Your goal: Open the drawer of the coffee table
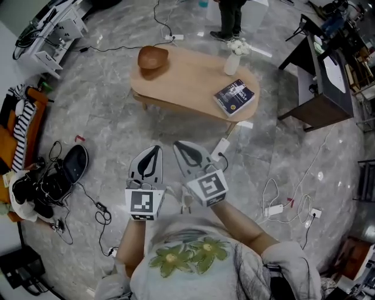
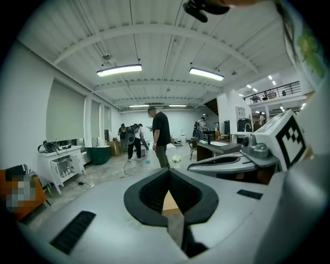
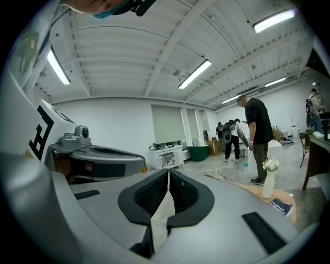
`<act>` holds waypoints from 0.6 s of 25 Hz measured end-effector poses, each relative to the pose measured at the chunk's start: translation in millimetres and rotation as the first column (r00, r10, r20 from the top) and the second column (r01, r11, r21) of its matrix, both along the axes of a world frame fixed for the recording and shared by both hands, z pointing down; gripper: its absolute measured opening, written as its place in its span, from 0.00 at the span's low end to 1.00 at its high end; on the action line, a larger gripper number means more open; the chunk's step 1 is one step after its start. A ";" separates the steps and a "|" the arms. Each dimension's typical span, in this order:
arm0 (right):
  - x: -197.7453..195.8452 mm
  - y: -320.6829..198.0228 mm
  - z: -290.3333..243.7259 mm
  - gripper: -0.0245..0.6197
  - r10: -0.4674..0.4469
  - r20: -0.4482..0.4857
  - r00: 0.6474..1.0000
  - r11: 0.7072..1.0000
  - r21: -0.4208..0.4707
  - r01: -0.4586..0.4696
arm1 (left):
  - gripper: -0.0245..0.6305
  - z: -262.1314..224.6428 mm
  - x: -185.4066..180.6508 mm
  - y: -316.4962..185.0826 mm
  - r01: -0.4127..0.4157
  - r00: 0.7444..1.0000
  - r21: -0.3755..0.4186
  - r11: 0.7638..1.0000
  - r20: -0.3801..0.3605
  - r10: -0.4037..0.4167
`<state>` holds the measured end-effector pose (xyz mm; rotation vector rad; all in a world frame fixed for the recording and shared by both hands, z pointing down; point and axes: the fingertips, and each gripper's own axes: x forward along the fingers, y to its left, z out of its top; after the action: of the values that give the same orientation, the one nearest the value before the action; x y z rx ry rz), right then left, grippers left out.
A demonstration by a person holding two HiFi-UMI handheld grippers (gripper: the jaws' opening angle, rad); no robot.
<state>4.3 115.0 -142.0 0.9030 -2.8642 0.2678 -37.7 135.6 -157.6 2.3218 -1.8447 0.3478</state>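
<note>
Coffee table (image 1: pixel 193 82) sits ahead of me on the grey marble floor (image 1: pixel 117 123), well apart from both grippers. It is an oval wooden surface whose long axis runs from upper left to lower right in the head view. A wooden bowl (image 1: pixel 153 58) stands at its left end, a white vase (image 1: pixel 233 58) of flowers toward the far right and a dark book (image 1: pixel 234 97) at the near right end. I cannot make out the drawer front from here.

Both forearms reach forward from my chest, side by side and close together. The left gripper (image 1: pixel 153 150) and right gripper (image 1: pixel 179 145) point toward the table's near edge, tips angled slightly toward each other. In its own view each gripper has its jaws clenched with nothing between them.

Between the grippers and the table lies an open stretch of floor. A white power strip (image 1: pixel 221 147) and its cable lie near the table's right leg. A dark desk (image 1: pixel 319 88) stands at the right, and a person (image 1: pixel 230 17) stands beyond the table's far side.
</note>
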 end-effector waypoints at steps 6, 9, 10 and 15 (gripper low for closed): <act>0.2 -27.6 15.7 0.07 0.023 -0.004 1.000 0.999 -0.030 -0.023 | 0.05 18.4 0.4 -30.1 -0.019 1.000 -0.020 1.000 -0.006 0.018; -1.9 -35.2 25.7 0.07 0.015 -0.017 1.000 0.998 -0.052 -0.016 | 0.05 37.6 0.6 -43.6 -0.030 0.999 -0.058 0.998 -0.023 0.029; -3.7 -39.0 28.7 0.07 0.015 -0.021 1.000 0.998 -0.060 -0.016 | 0.05 40.5 0.8 -49.3 -0.038 0.999 -0.065 0.997 -0.032 0.036; -15.8 -63.9 42.9 0.07 0.018 -0.034 0.999 0.995 -0.097 -0.021 | 0.05 51.6 -1.0 -78.1 -0.091 0.995 -0.079 0.993 -0.056 0.087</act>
<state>-11.4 51.1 -99.0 0.9093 -2.7866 0.3870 -38.8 57.6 -106.0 2.3400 -1.6756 0.3627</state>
